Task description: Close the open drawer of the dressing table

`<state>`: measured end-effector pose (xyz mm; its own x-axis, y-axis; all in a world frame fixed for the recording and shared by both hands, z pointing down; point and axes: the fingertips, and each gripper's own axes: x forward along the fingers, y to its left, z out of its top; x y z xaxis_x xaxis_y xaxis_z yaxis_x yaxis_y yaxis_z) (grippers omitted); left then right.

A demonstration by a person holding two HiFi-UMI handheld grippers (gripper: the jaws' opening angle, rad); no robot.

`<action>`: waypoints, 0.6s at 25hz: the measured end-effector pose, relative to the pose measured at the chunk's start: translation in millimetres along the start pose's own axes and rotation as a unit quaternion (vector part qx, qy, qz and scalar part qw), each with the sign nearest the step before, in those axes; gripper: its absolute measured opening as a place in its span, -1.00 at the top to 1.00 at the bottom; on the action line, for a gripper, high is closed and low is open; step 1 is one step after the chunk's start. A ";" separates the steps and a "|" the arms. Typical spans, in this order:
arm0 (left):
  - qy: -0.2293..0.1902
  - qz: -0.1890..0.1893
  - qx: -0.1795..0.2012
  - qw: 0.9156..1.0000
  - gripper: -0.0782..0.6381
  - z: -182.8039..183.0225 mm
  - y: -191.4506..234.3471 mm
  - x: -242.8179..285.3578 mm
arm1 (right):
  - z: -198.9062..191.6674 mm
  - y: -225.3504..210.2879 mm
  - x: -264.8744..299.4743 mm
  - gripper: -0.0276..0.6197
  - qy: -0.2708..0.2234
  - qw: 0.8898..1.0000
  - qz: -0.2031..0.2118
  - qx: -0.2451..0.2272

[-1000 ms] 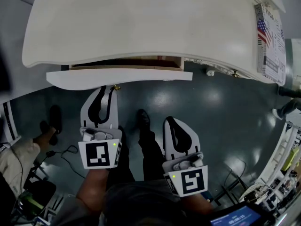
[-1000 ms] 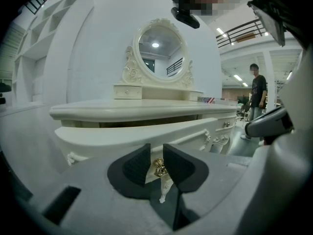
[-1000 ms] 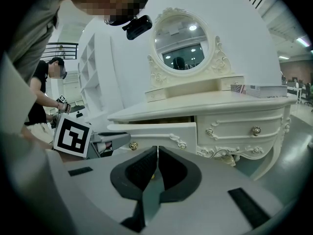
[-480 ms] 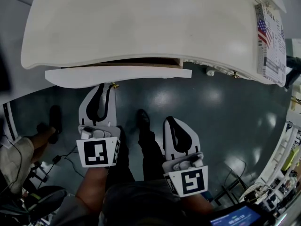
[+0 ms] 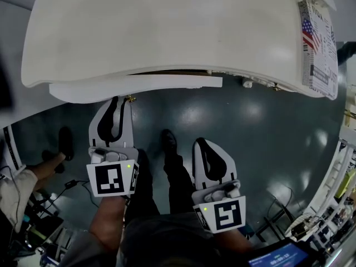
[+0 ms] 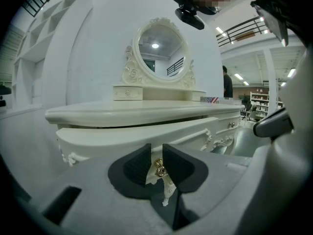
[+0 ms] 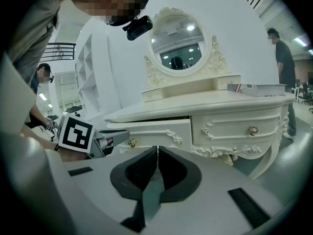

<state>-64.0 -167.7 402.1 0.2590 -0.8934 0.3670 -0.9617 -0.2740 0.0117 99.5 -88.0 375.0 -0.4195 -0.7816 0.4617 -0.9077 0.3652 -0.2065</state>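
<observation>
The white dressing table (image 5: 167, 32) fills the top of the head view. Its left drawer (image 5: 139, 87) stands out only a little from under the top, also shown as the drawer (image 7: 151, 129) in the right gripper view. My left gripper (image 5: 117, 99) reaches the drawer front, and its jaws stand narrowly apart with the gold knob (image 6: 159, 168) held between the pads, so the left gripper (image 6: 157, 159) is shut on it. My right gripper (image 5: 201, 143) hangs back over the floor, away from the table. The right gripper (image 7: 157, 153) is shut and holds nothing.
A flag-printed box (image 5: 317, 43) lies on the table's right end. An oval mirror (image 6: 159, 45) rises at the back. The right drawer (image 7: 234, 129) is flush with the table. My shoe (image 5: 169, 141) is on the grey floor. A seated person (image 5: 16, 182) and cables are at left.
The drawer has slid further in under the table top, and my left gripper has moved forward with it. The right gripper has stayed where it was.
</observation>
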 end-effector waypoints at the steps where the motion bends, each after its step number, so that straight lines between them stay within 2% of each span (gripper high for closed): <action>1: -0.001 0.000 0.000 1.000 0.54 0.5 0.4 1.0 | -0.8 -1.0 -0.2 0.87 0.002 1.000 -0.001 -0.001; 15: -0.005 0.005 0.004 1.000 0.55 5.6 4.2 13.4 | 0.6 -10.5 -1.1 0.87 -0.003 1.000 -0.008 0.003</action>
<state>-64.1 -182.8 401.8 0.2498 -0.8999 0.3575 -0.9636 -0.2673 0.0003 109.5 -91.3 376.2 -0.4047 -0.7901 0.4604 -0.9145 0.3490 -0.2048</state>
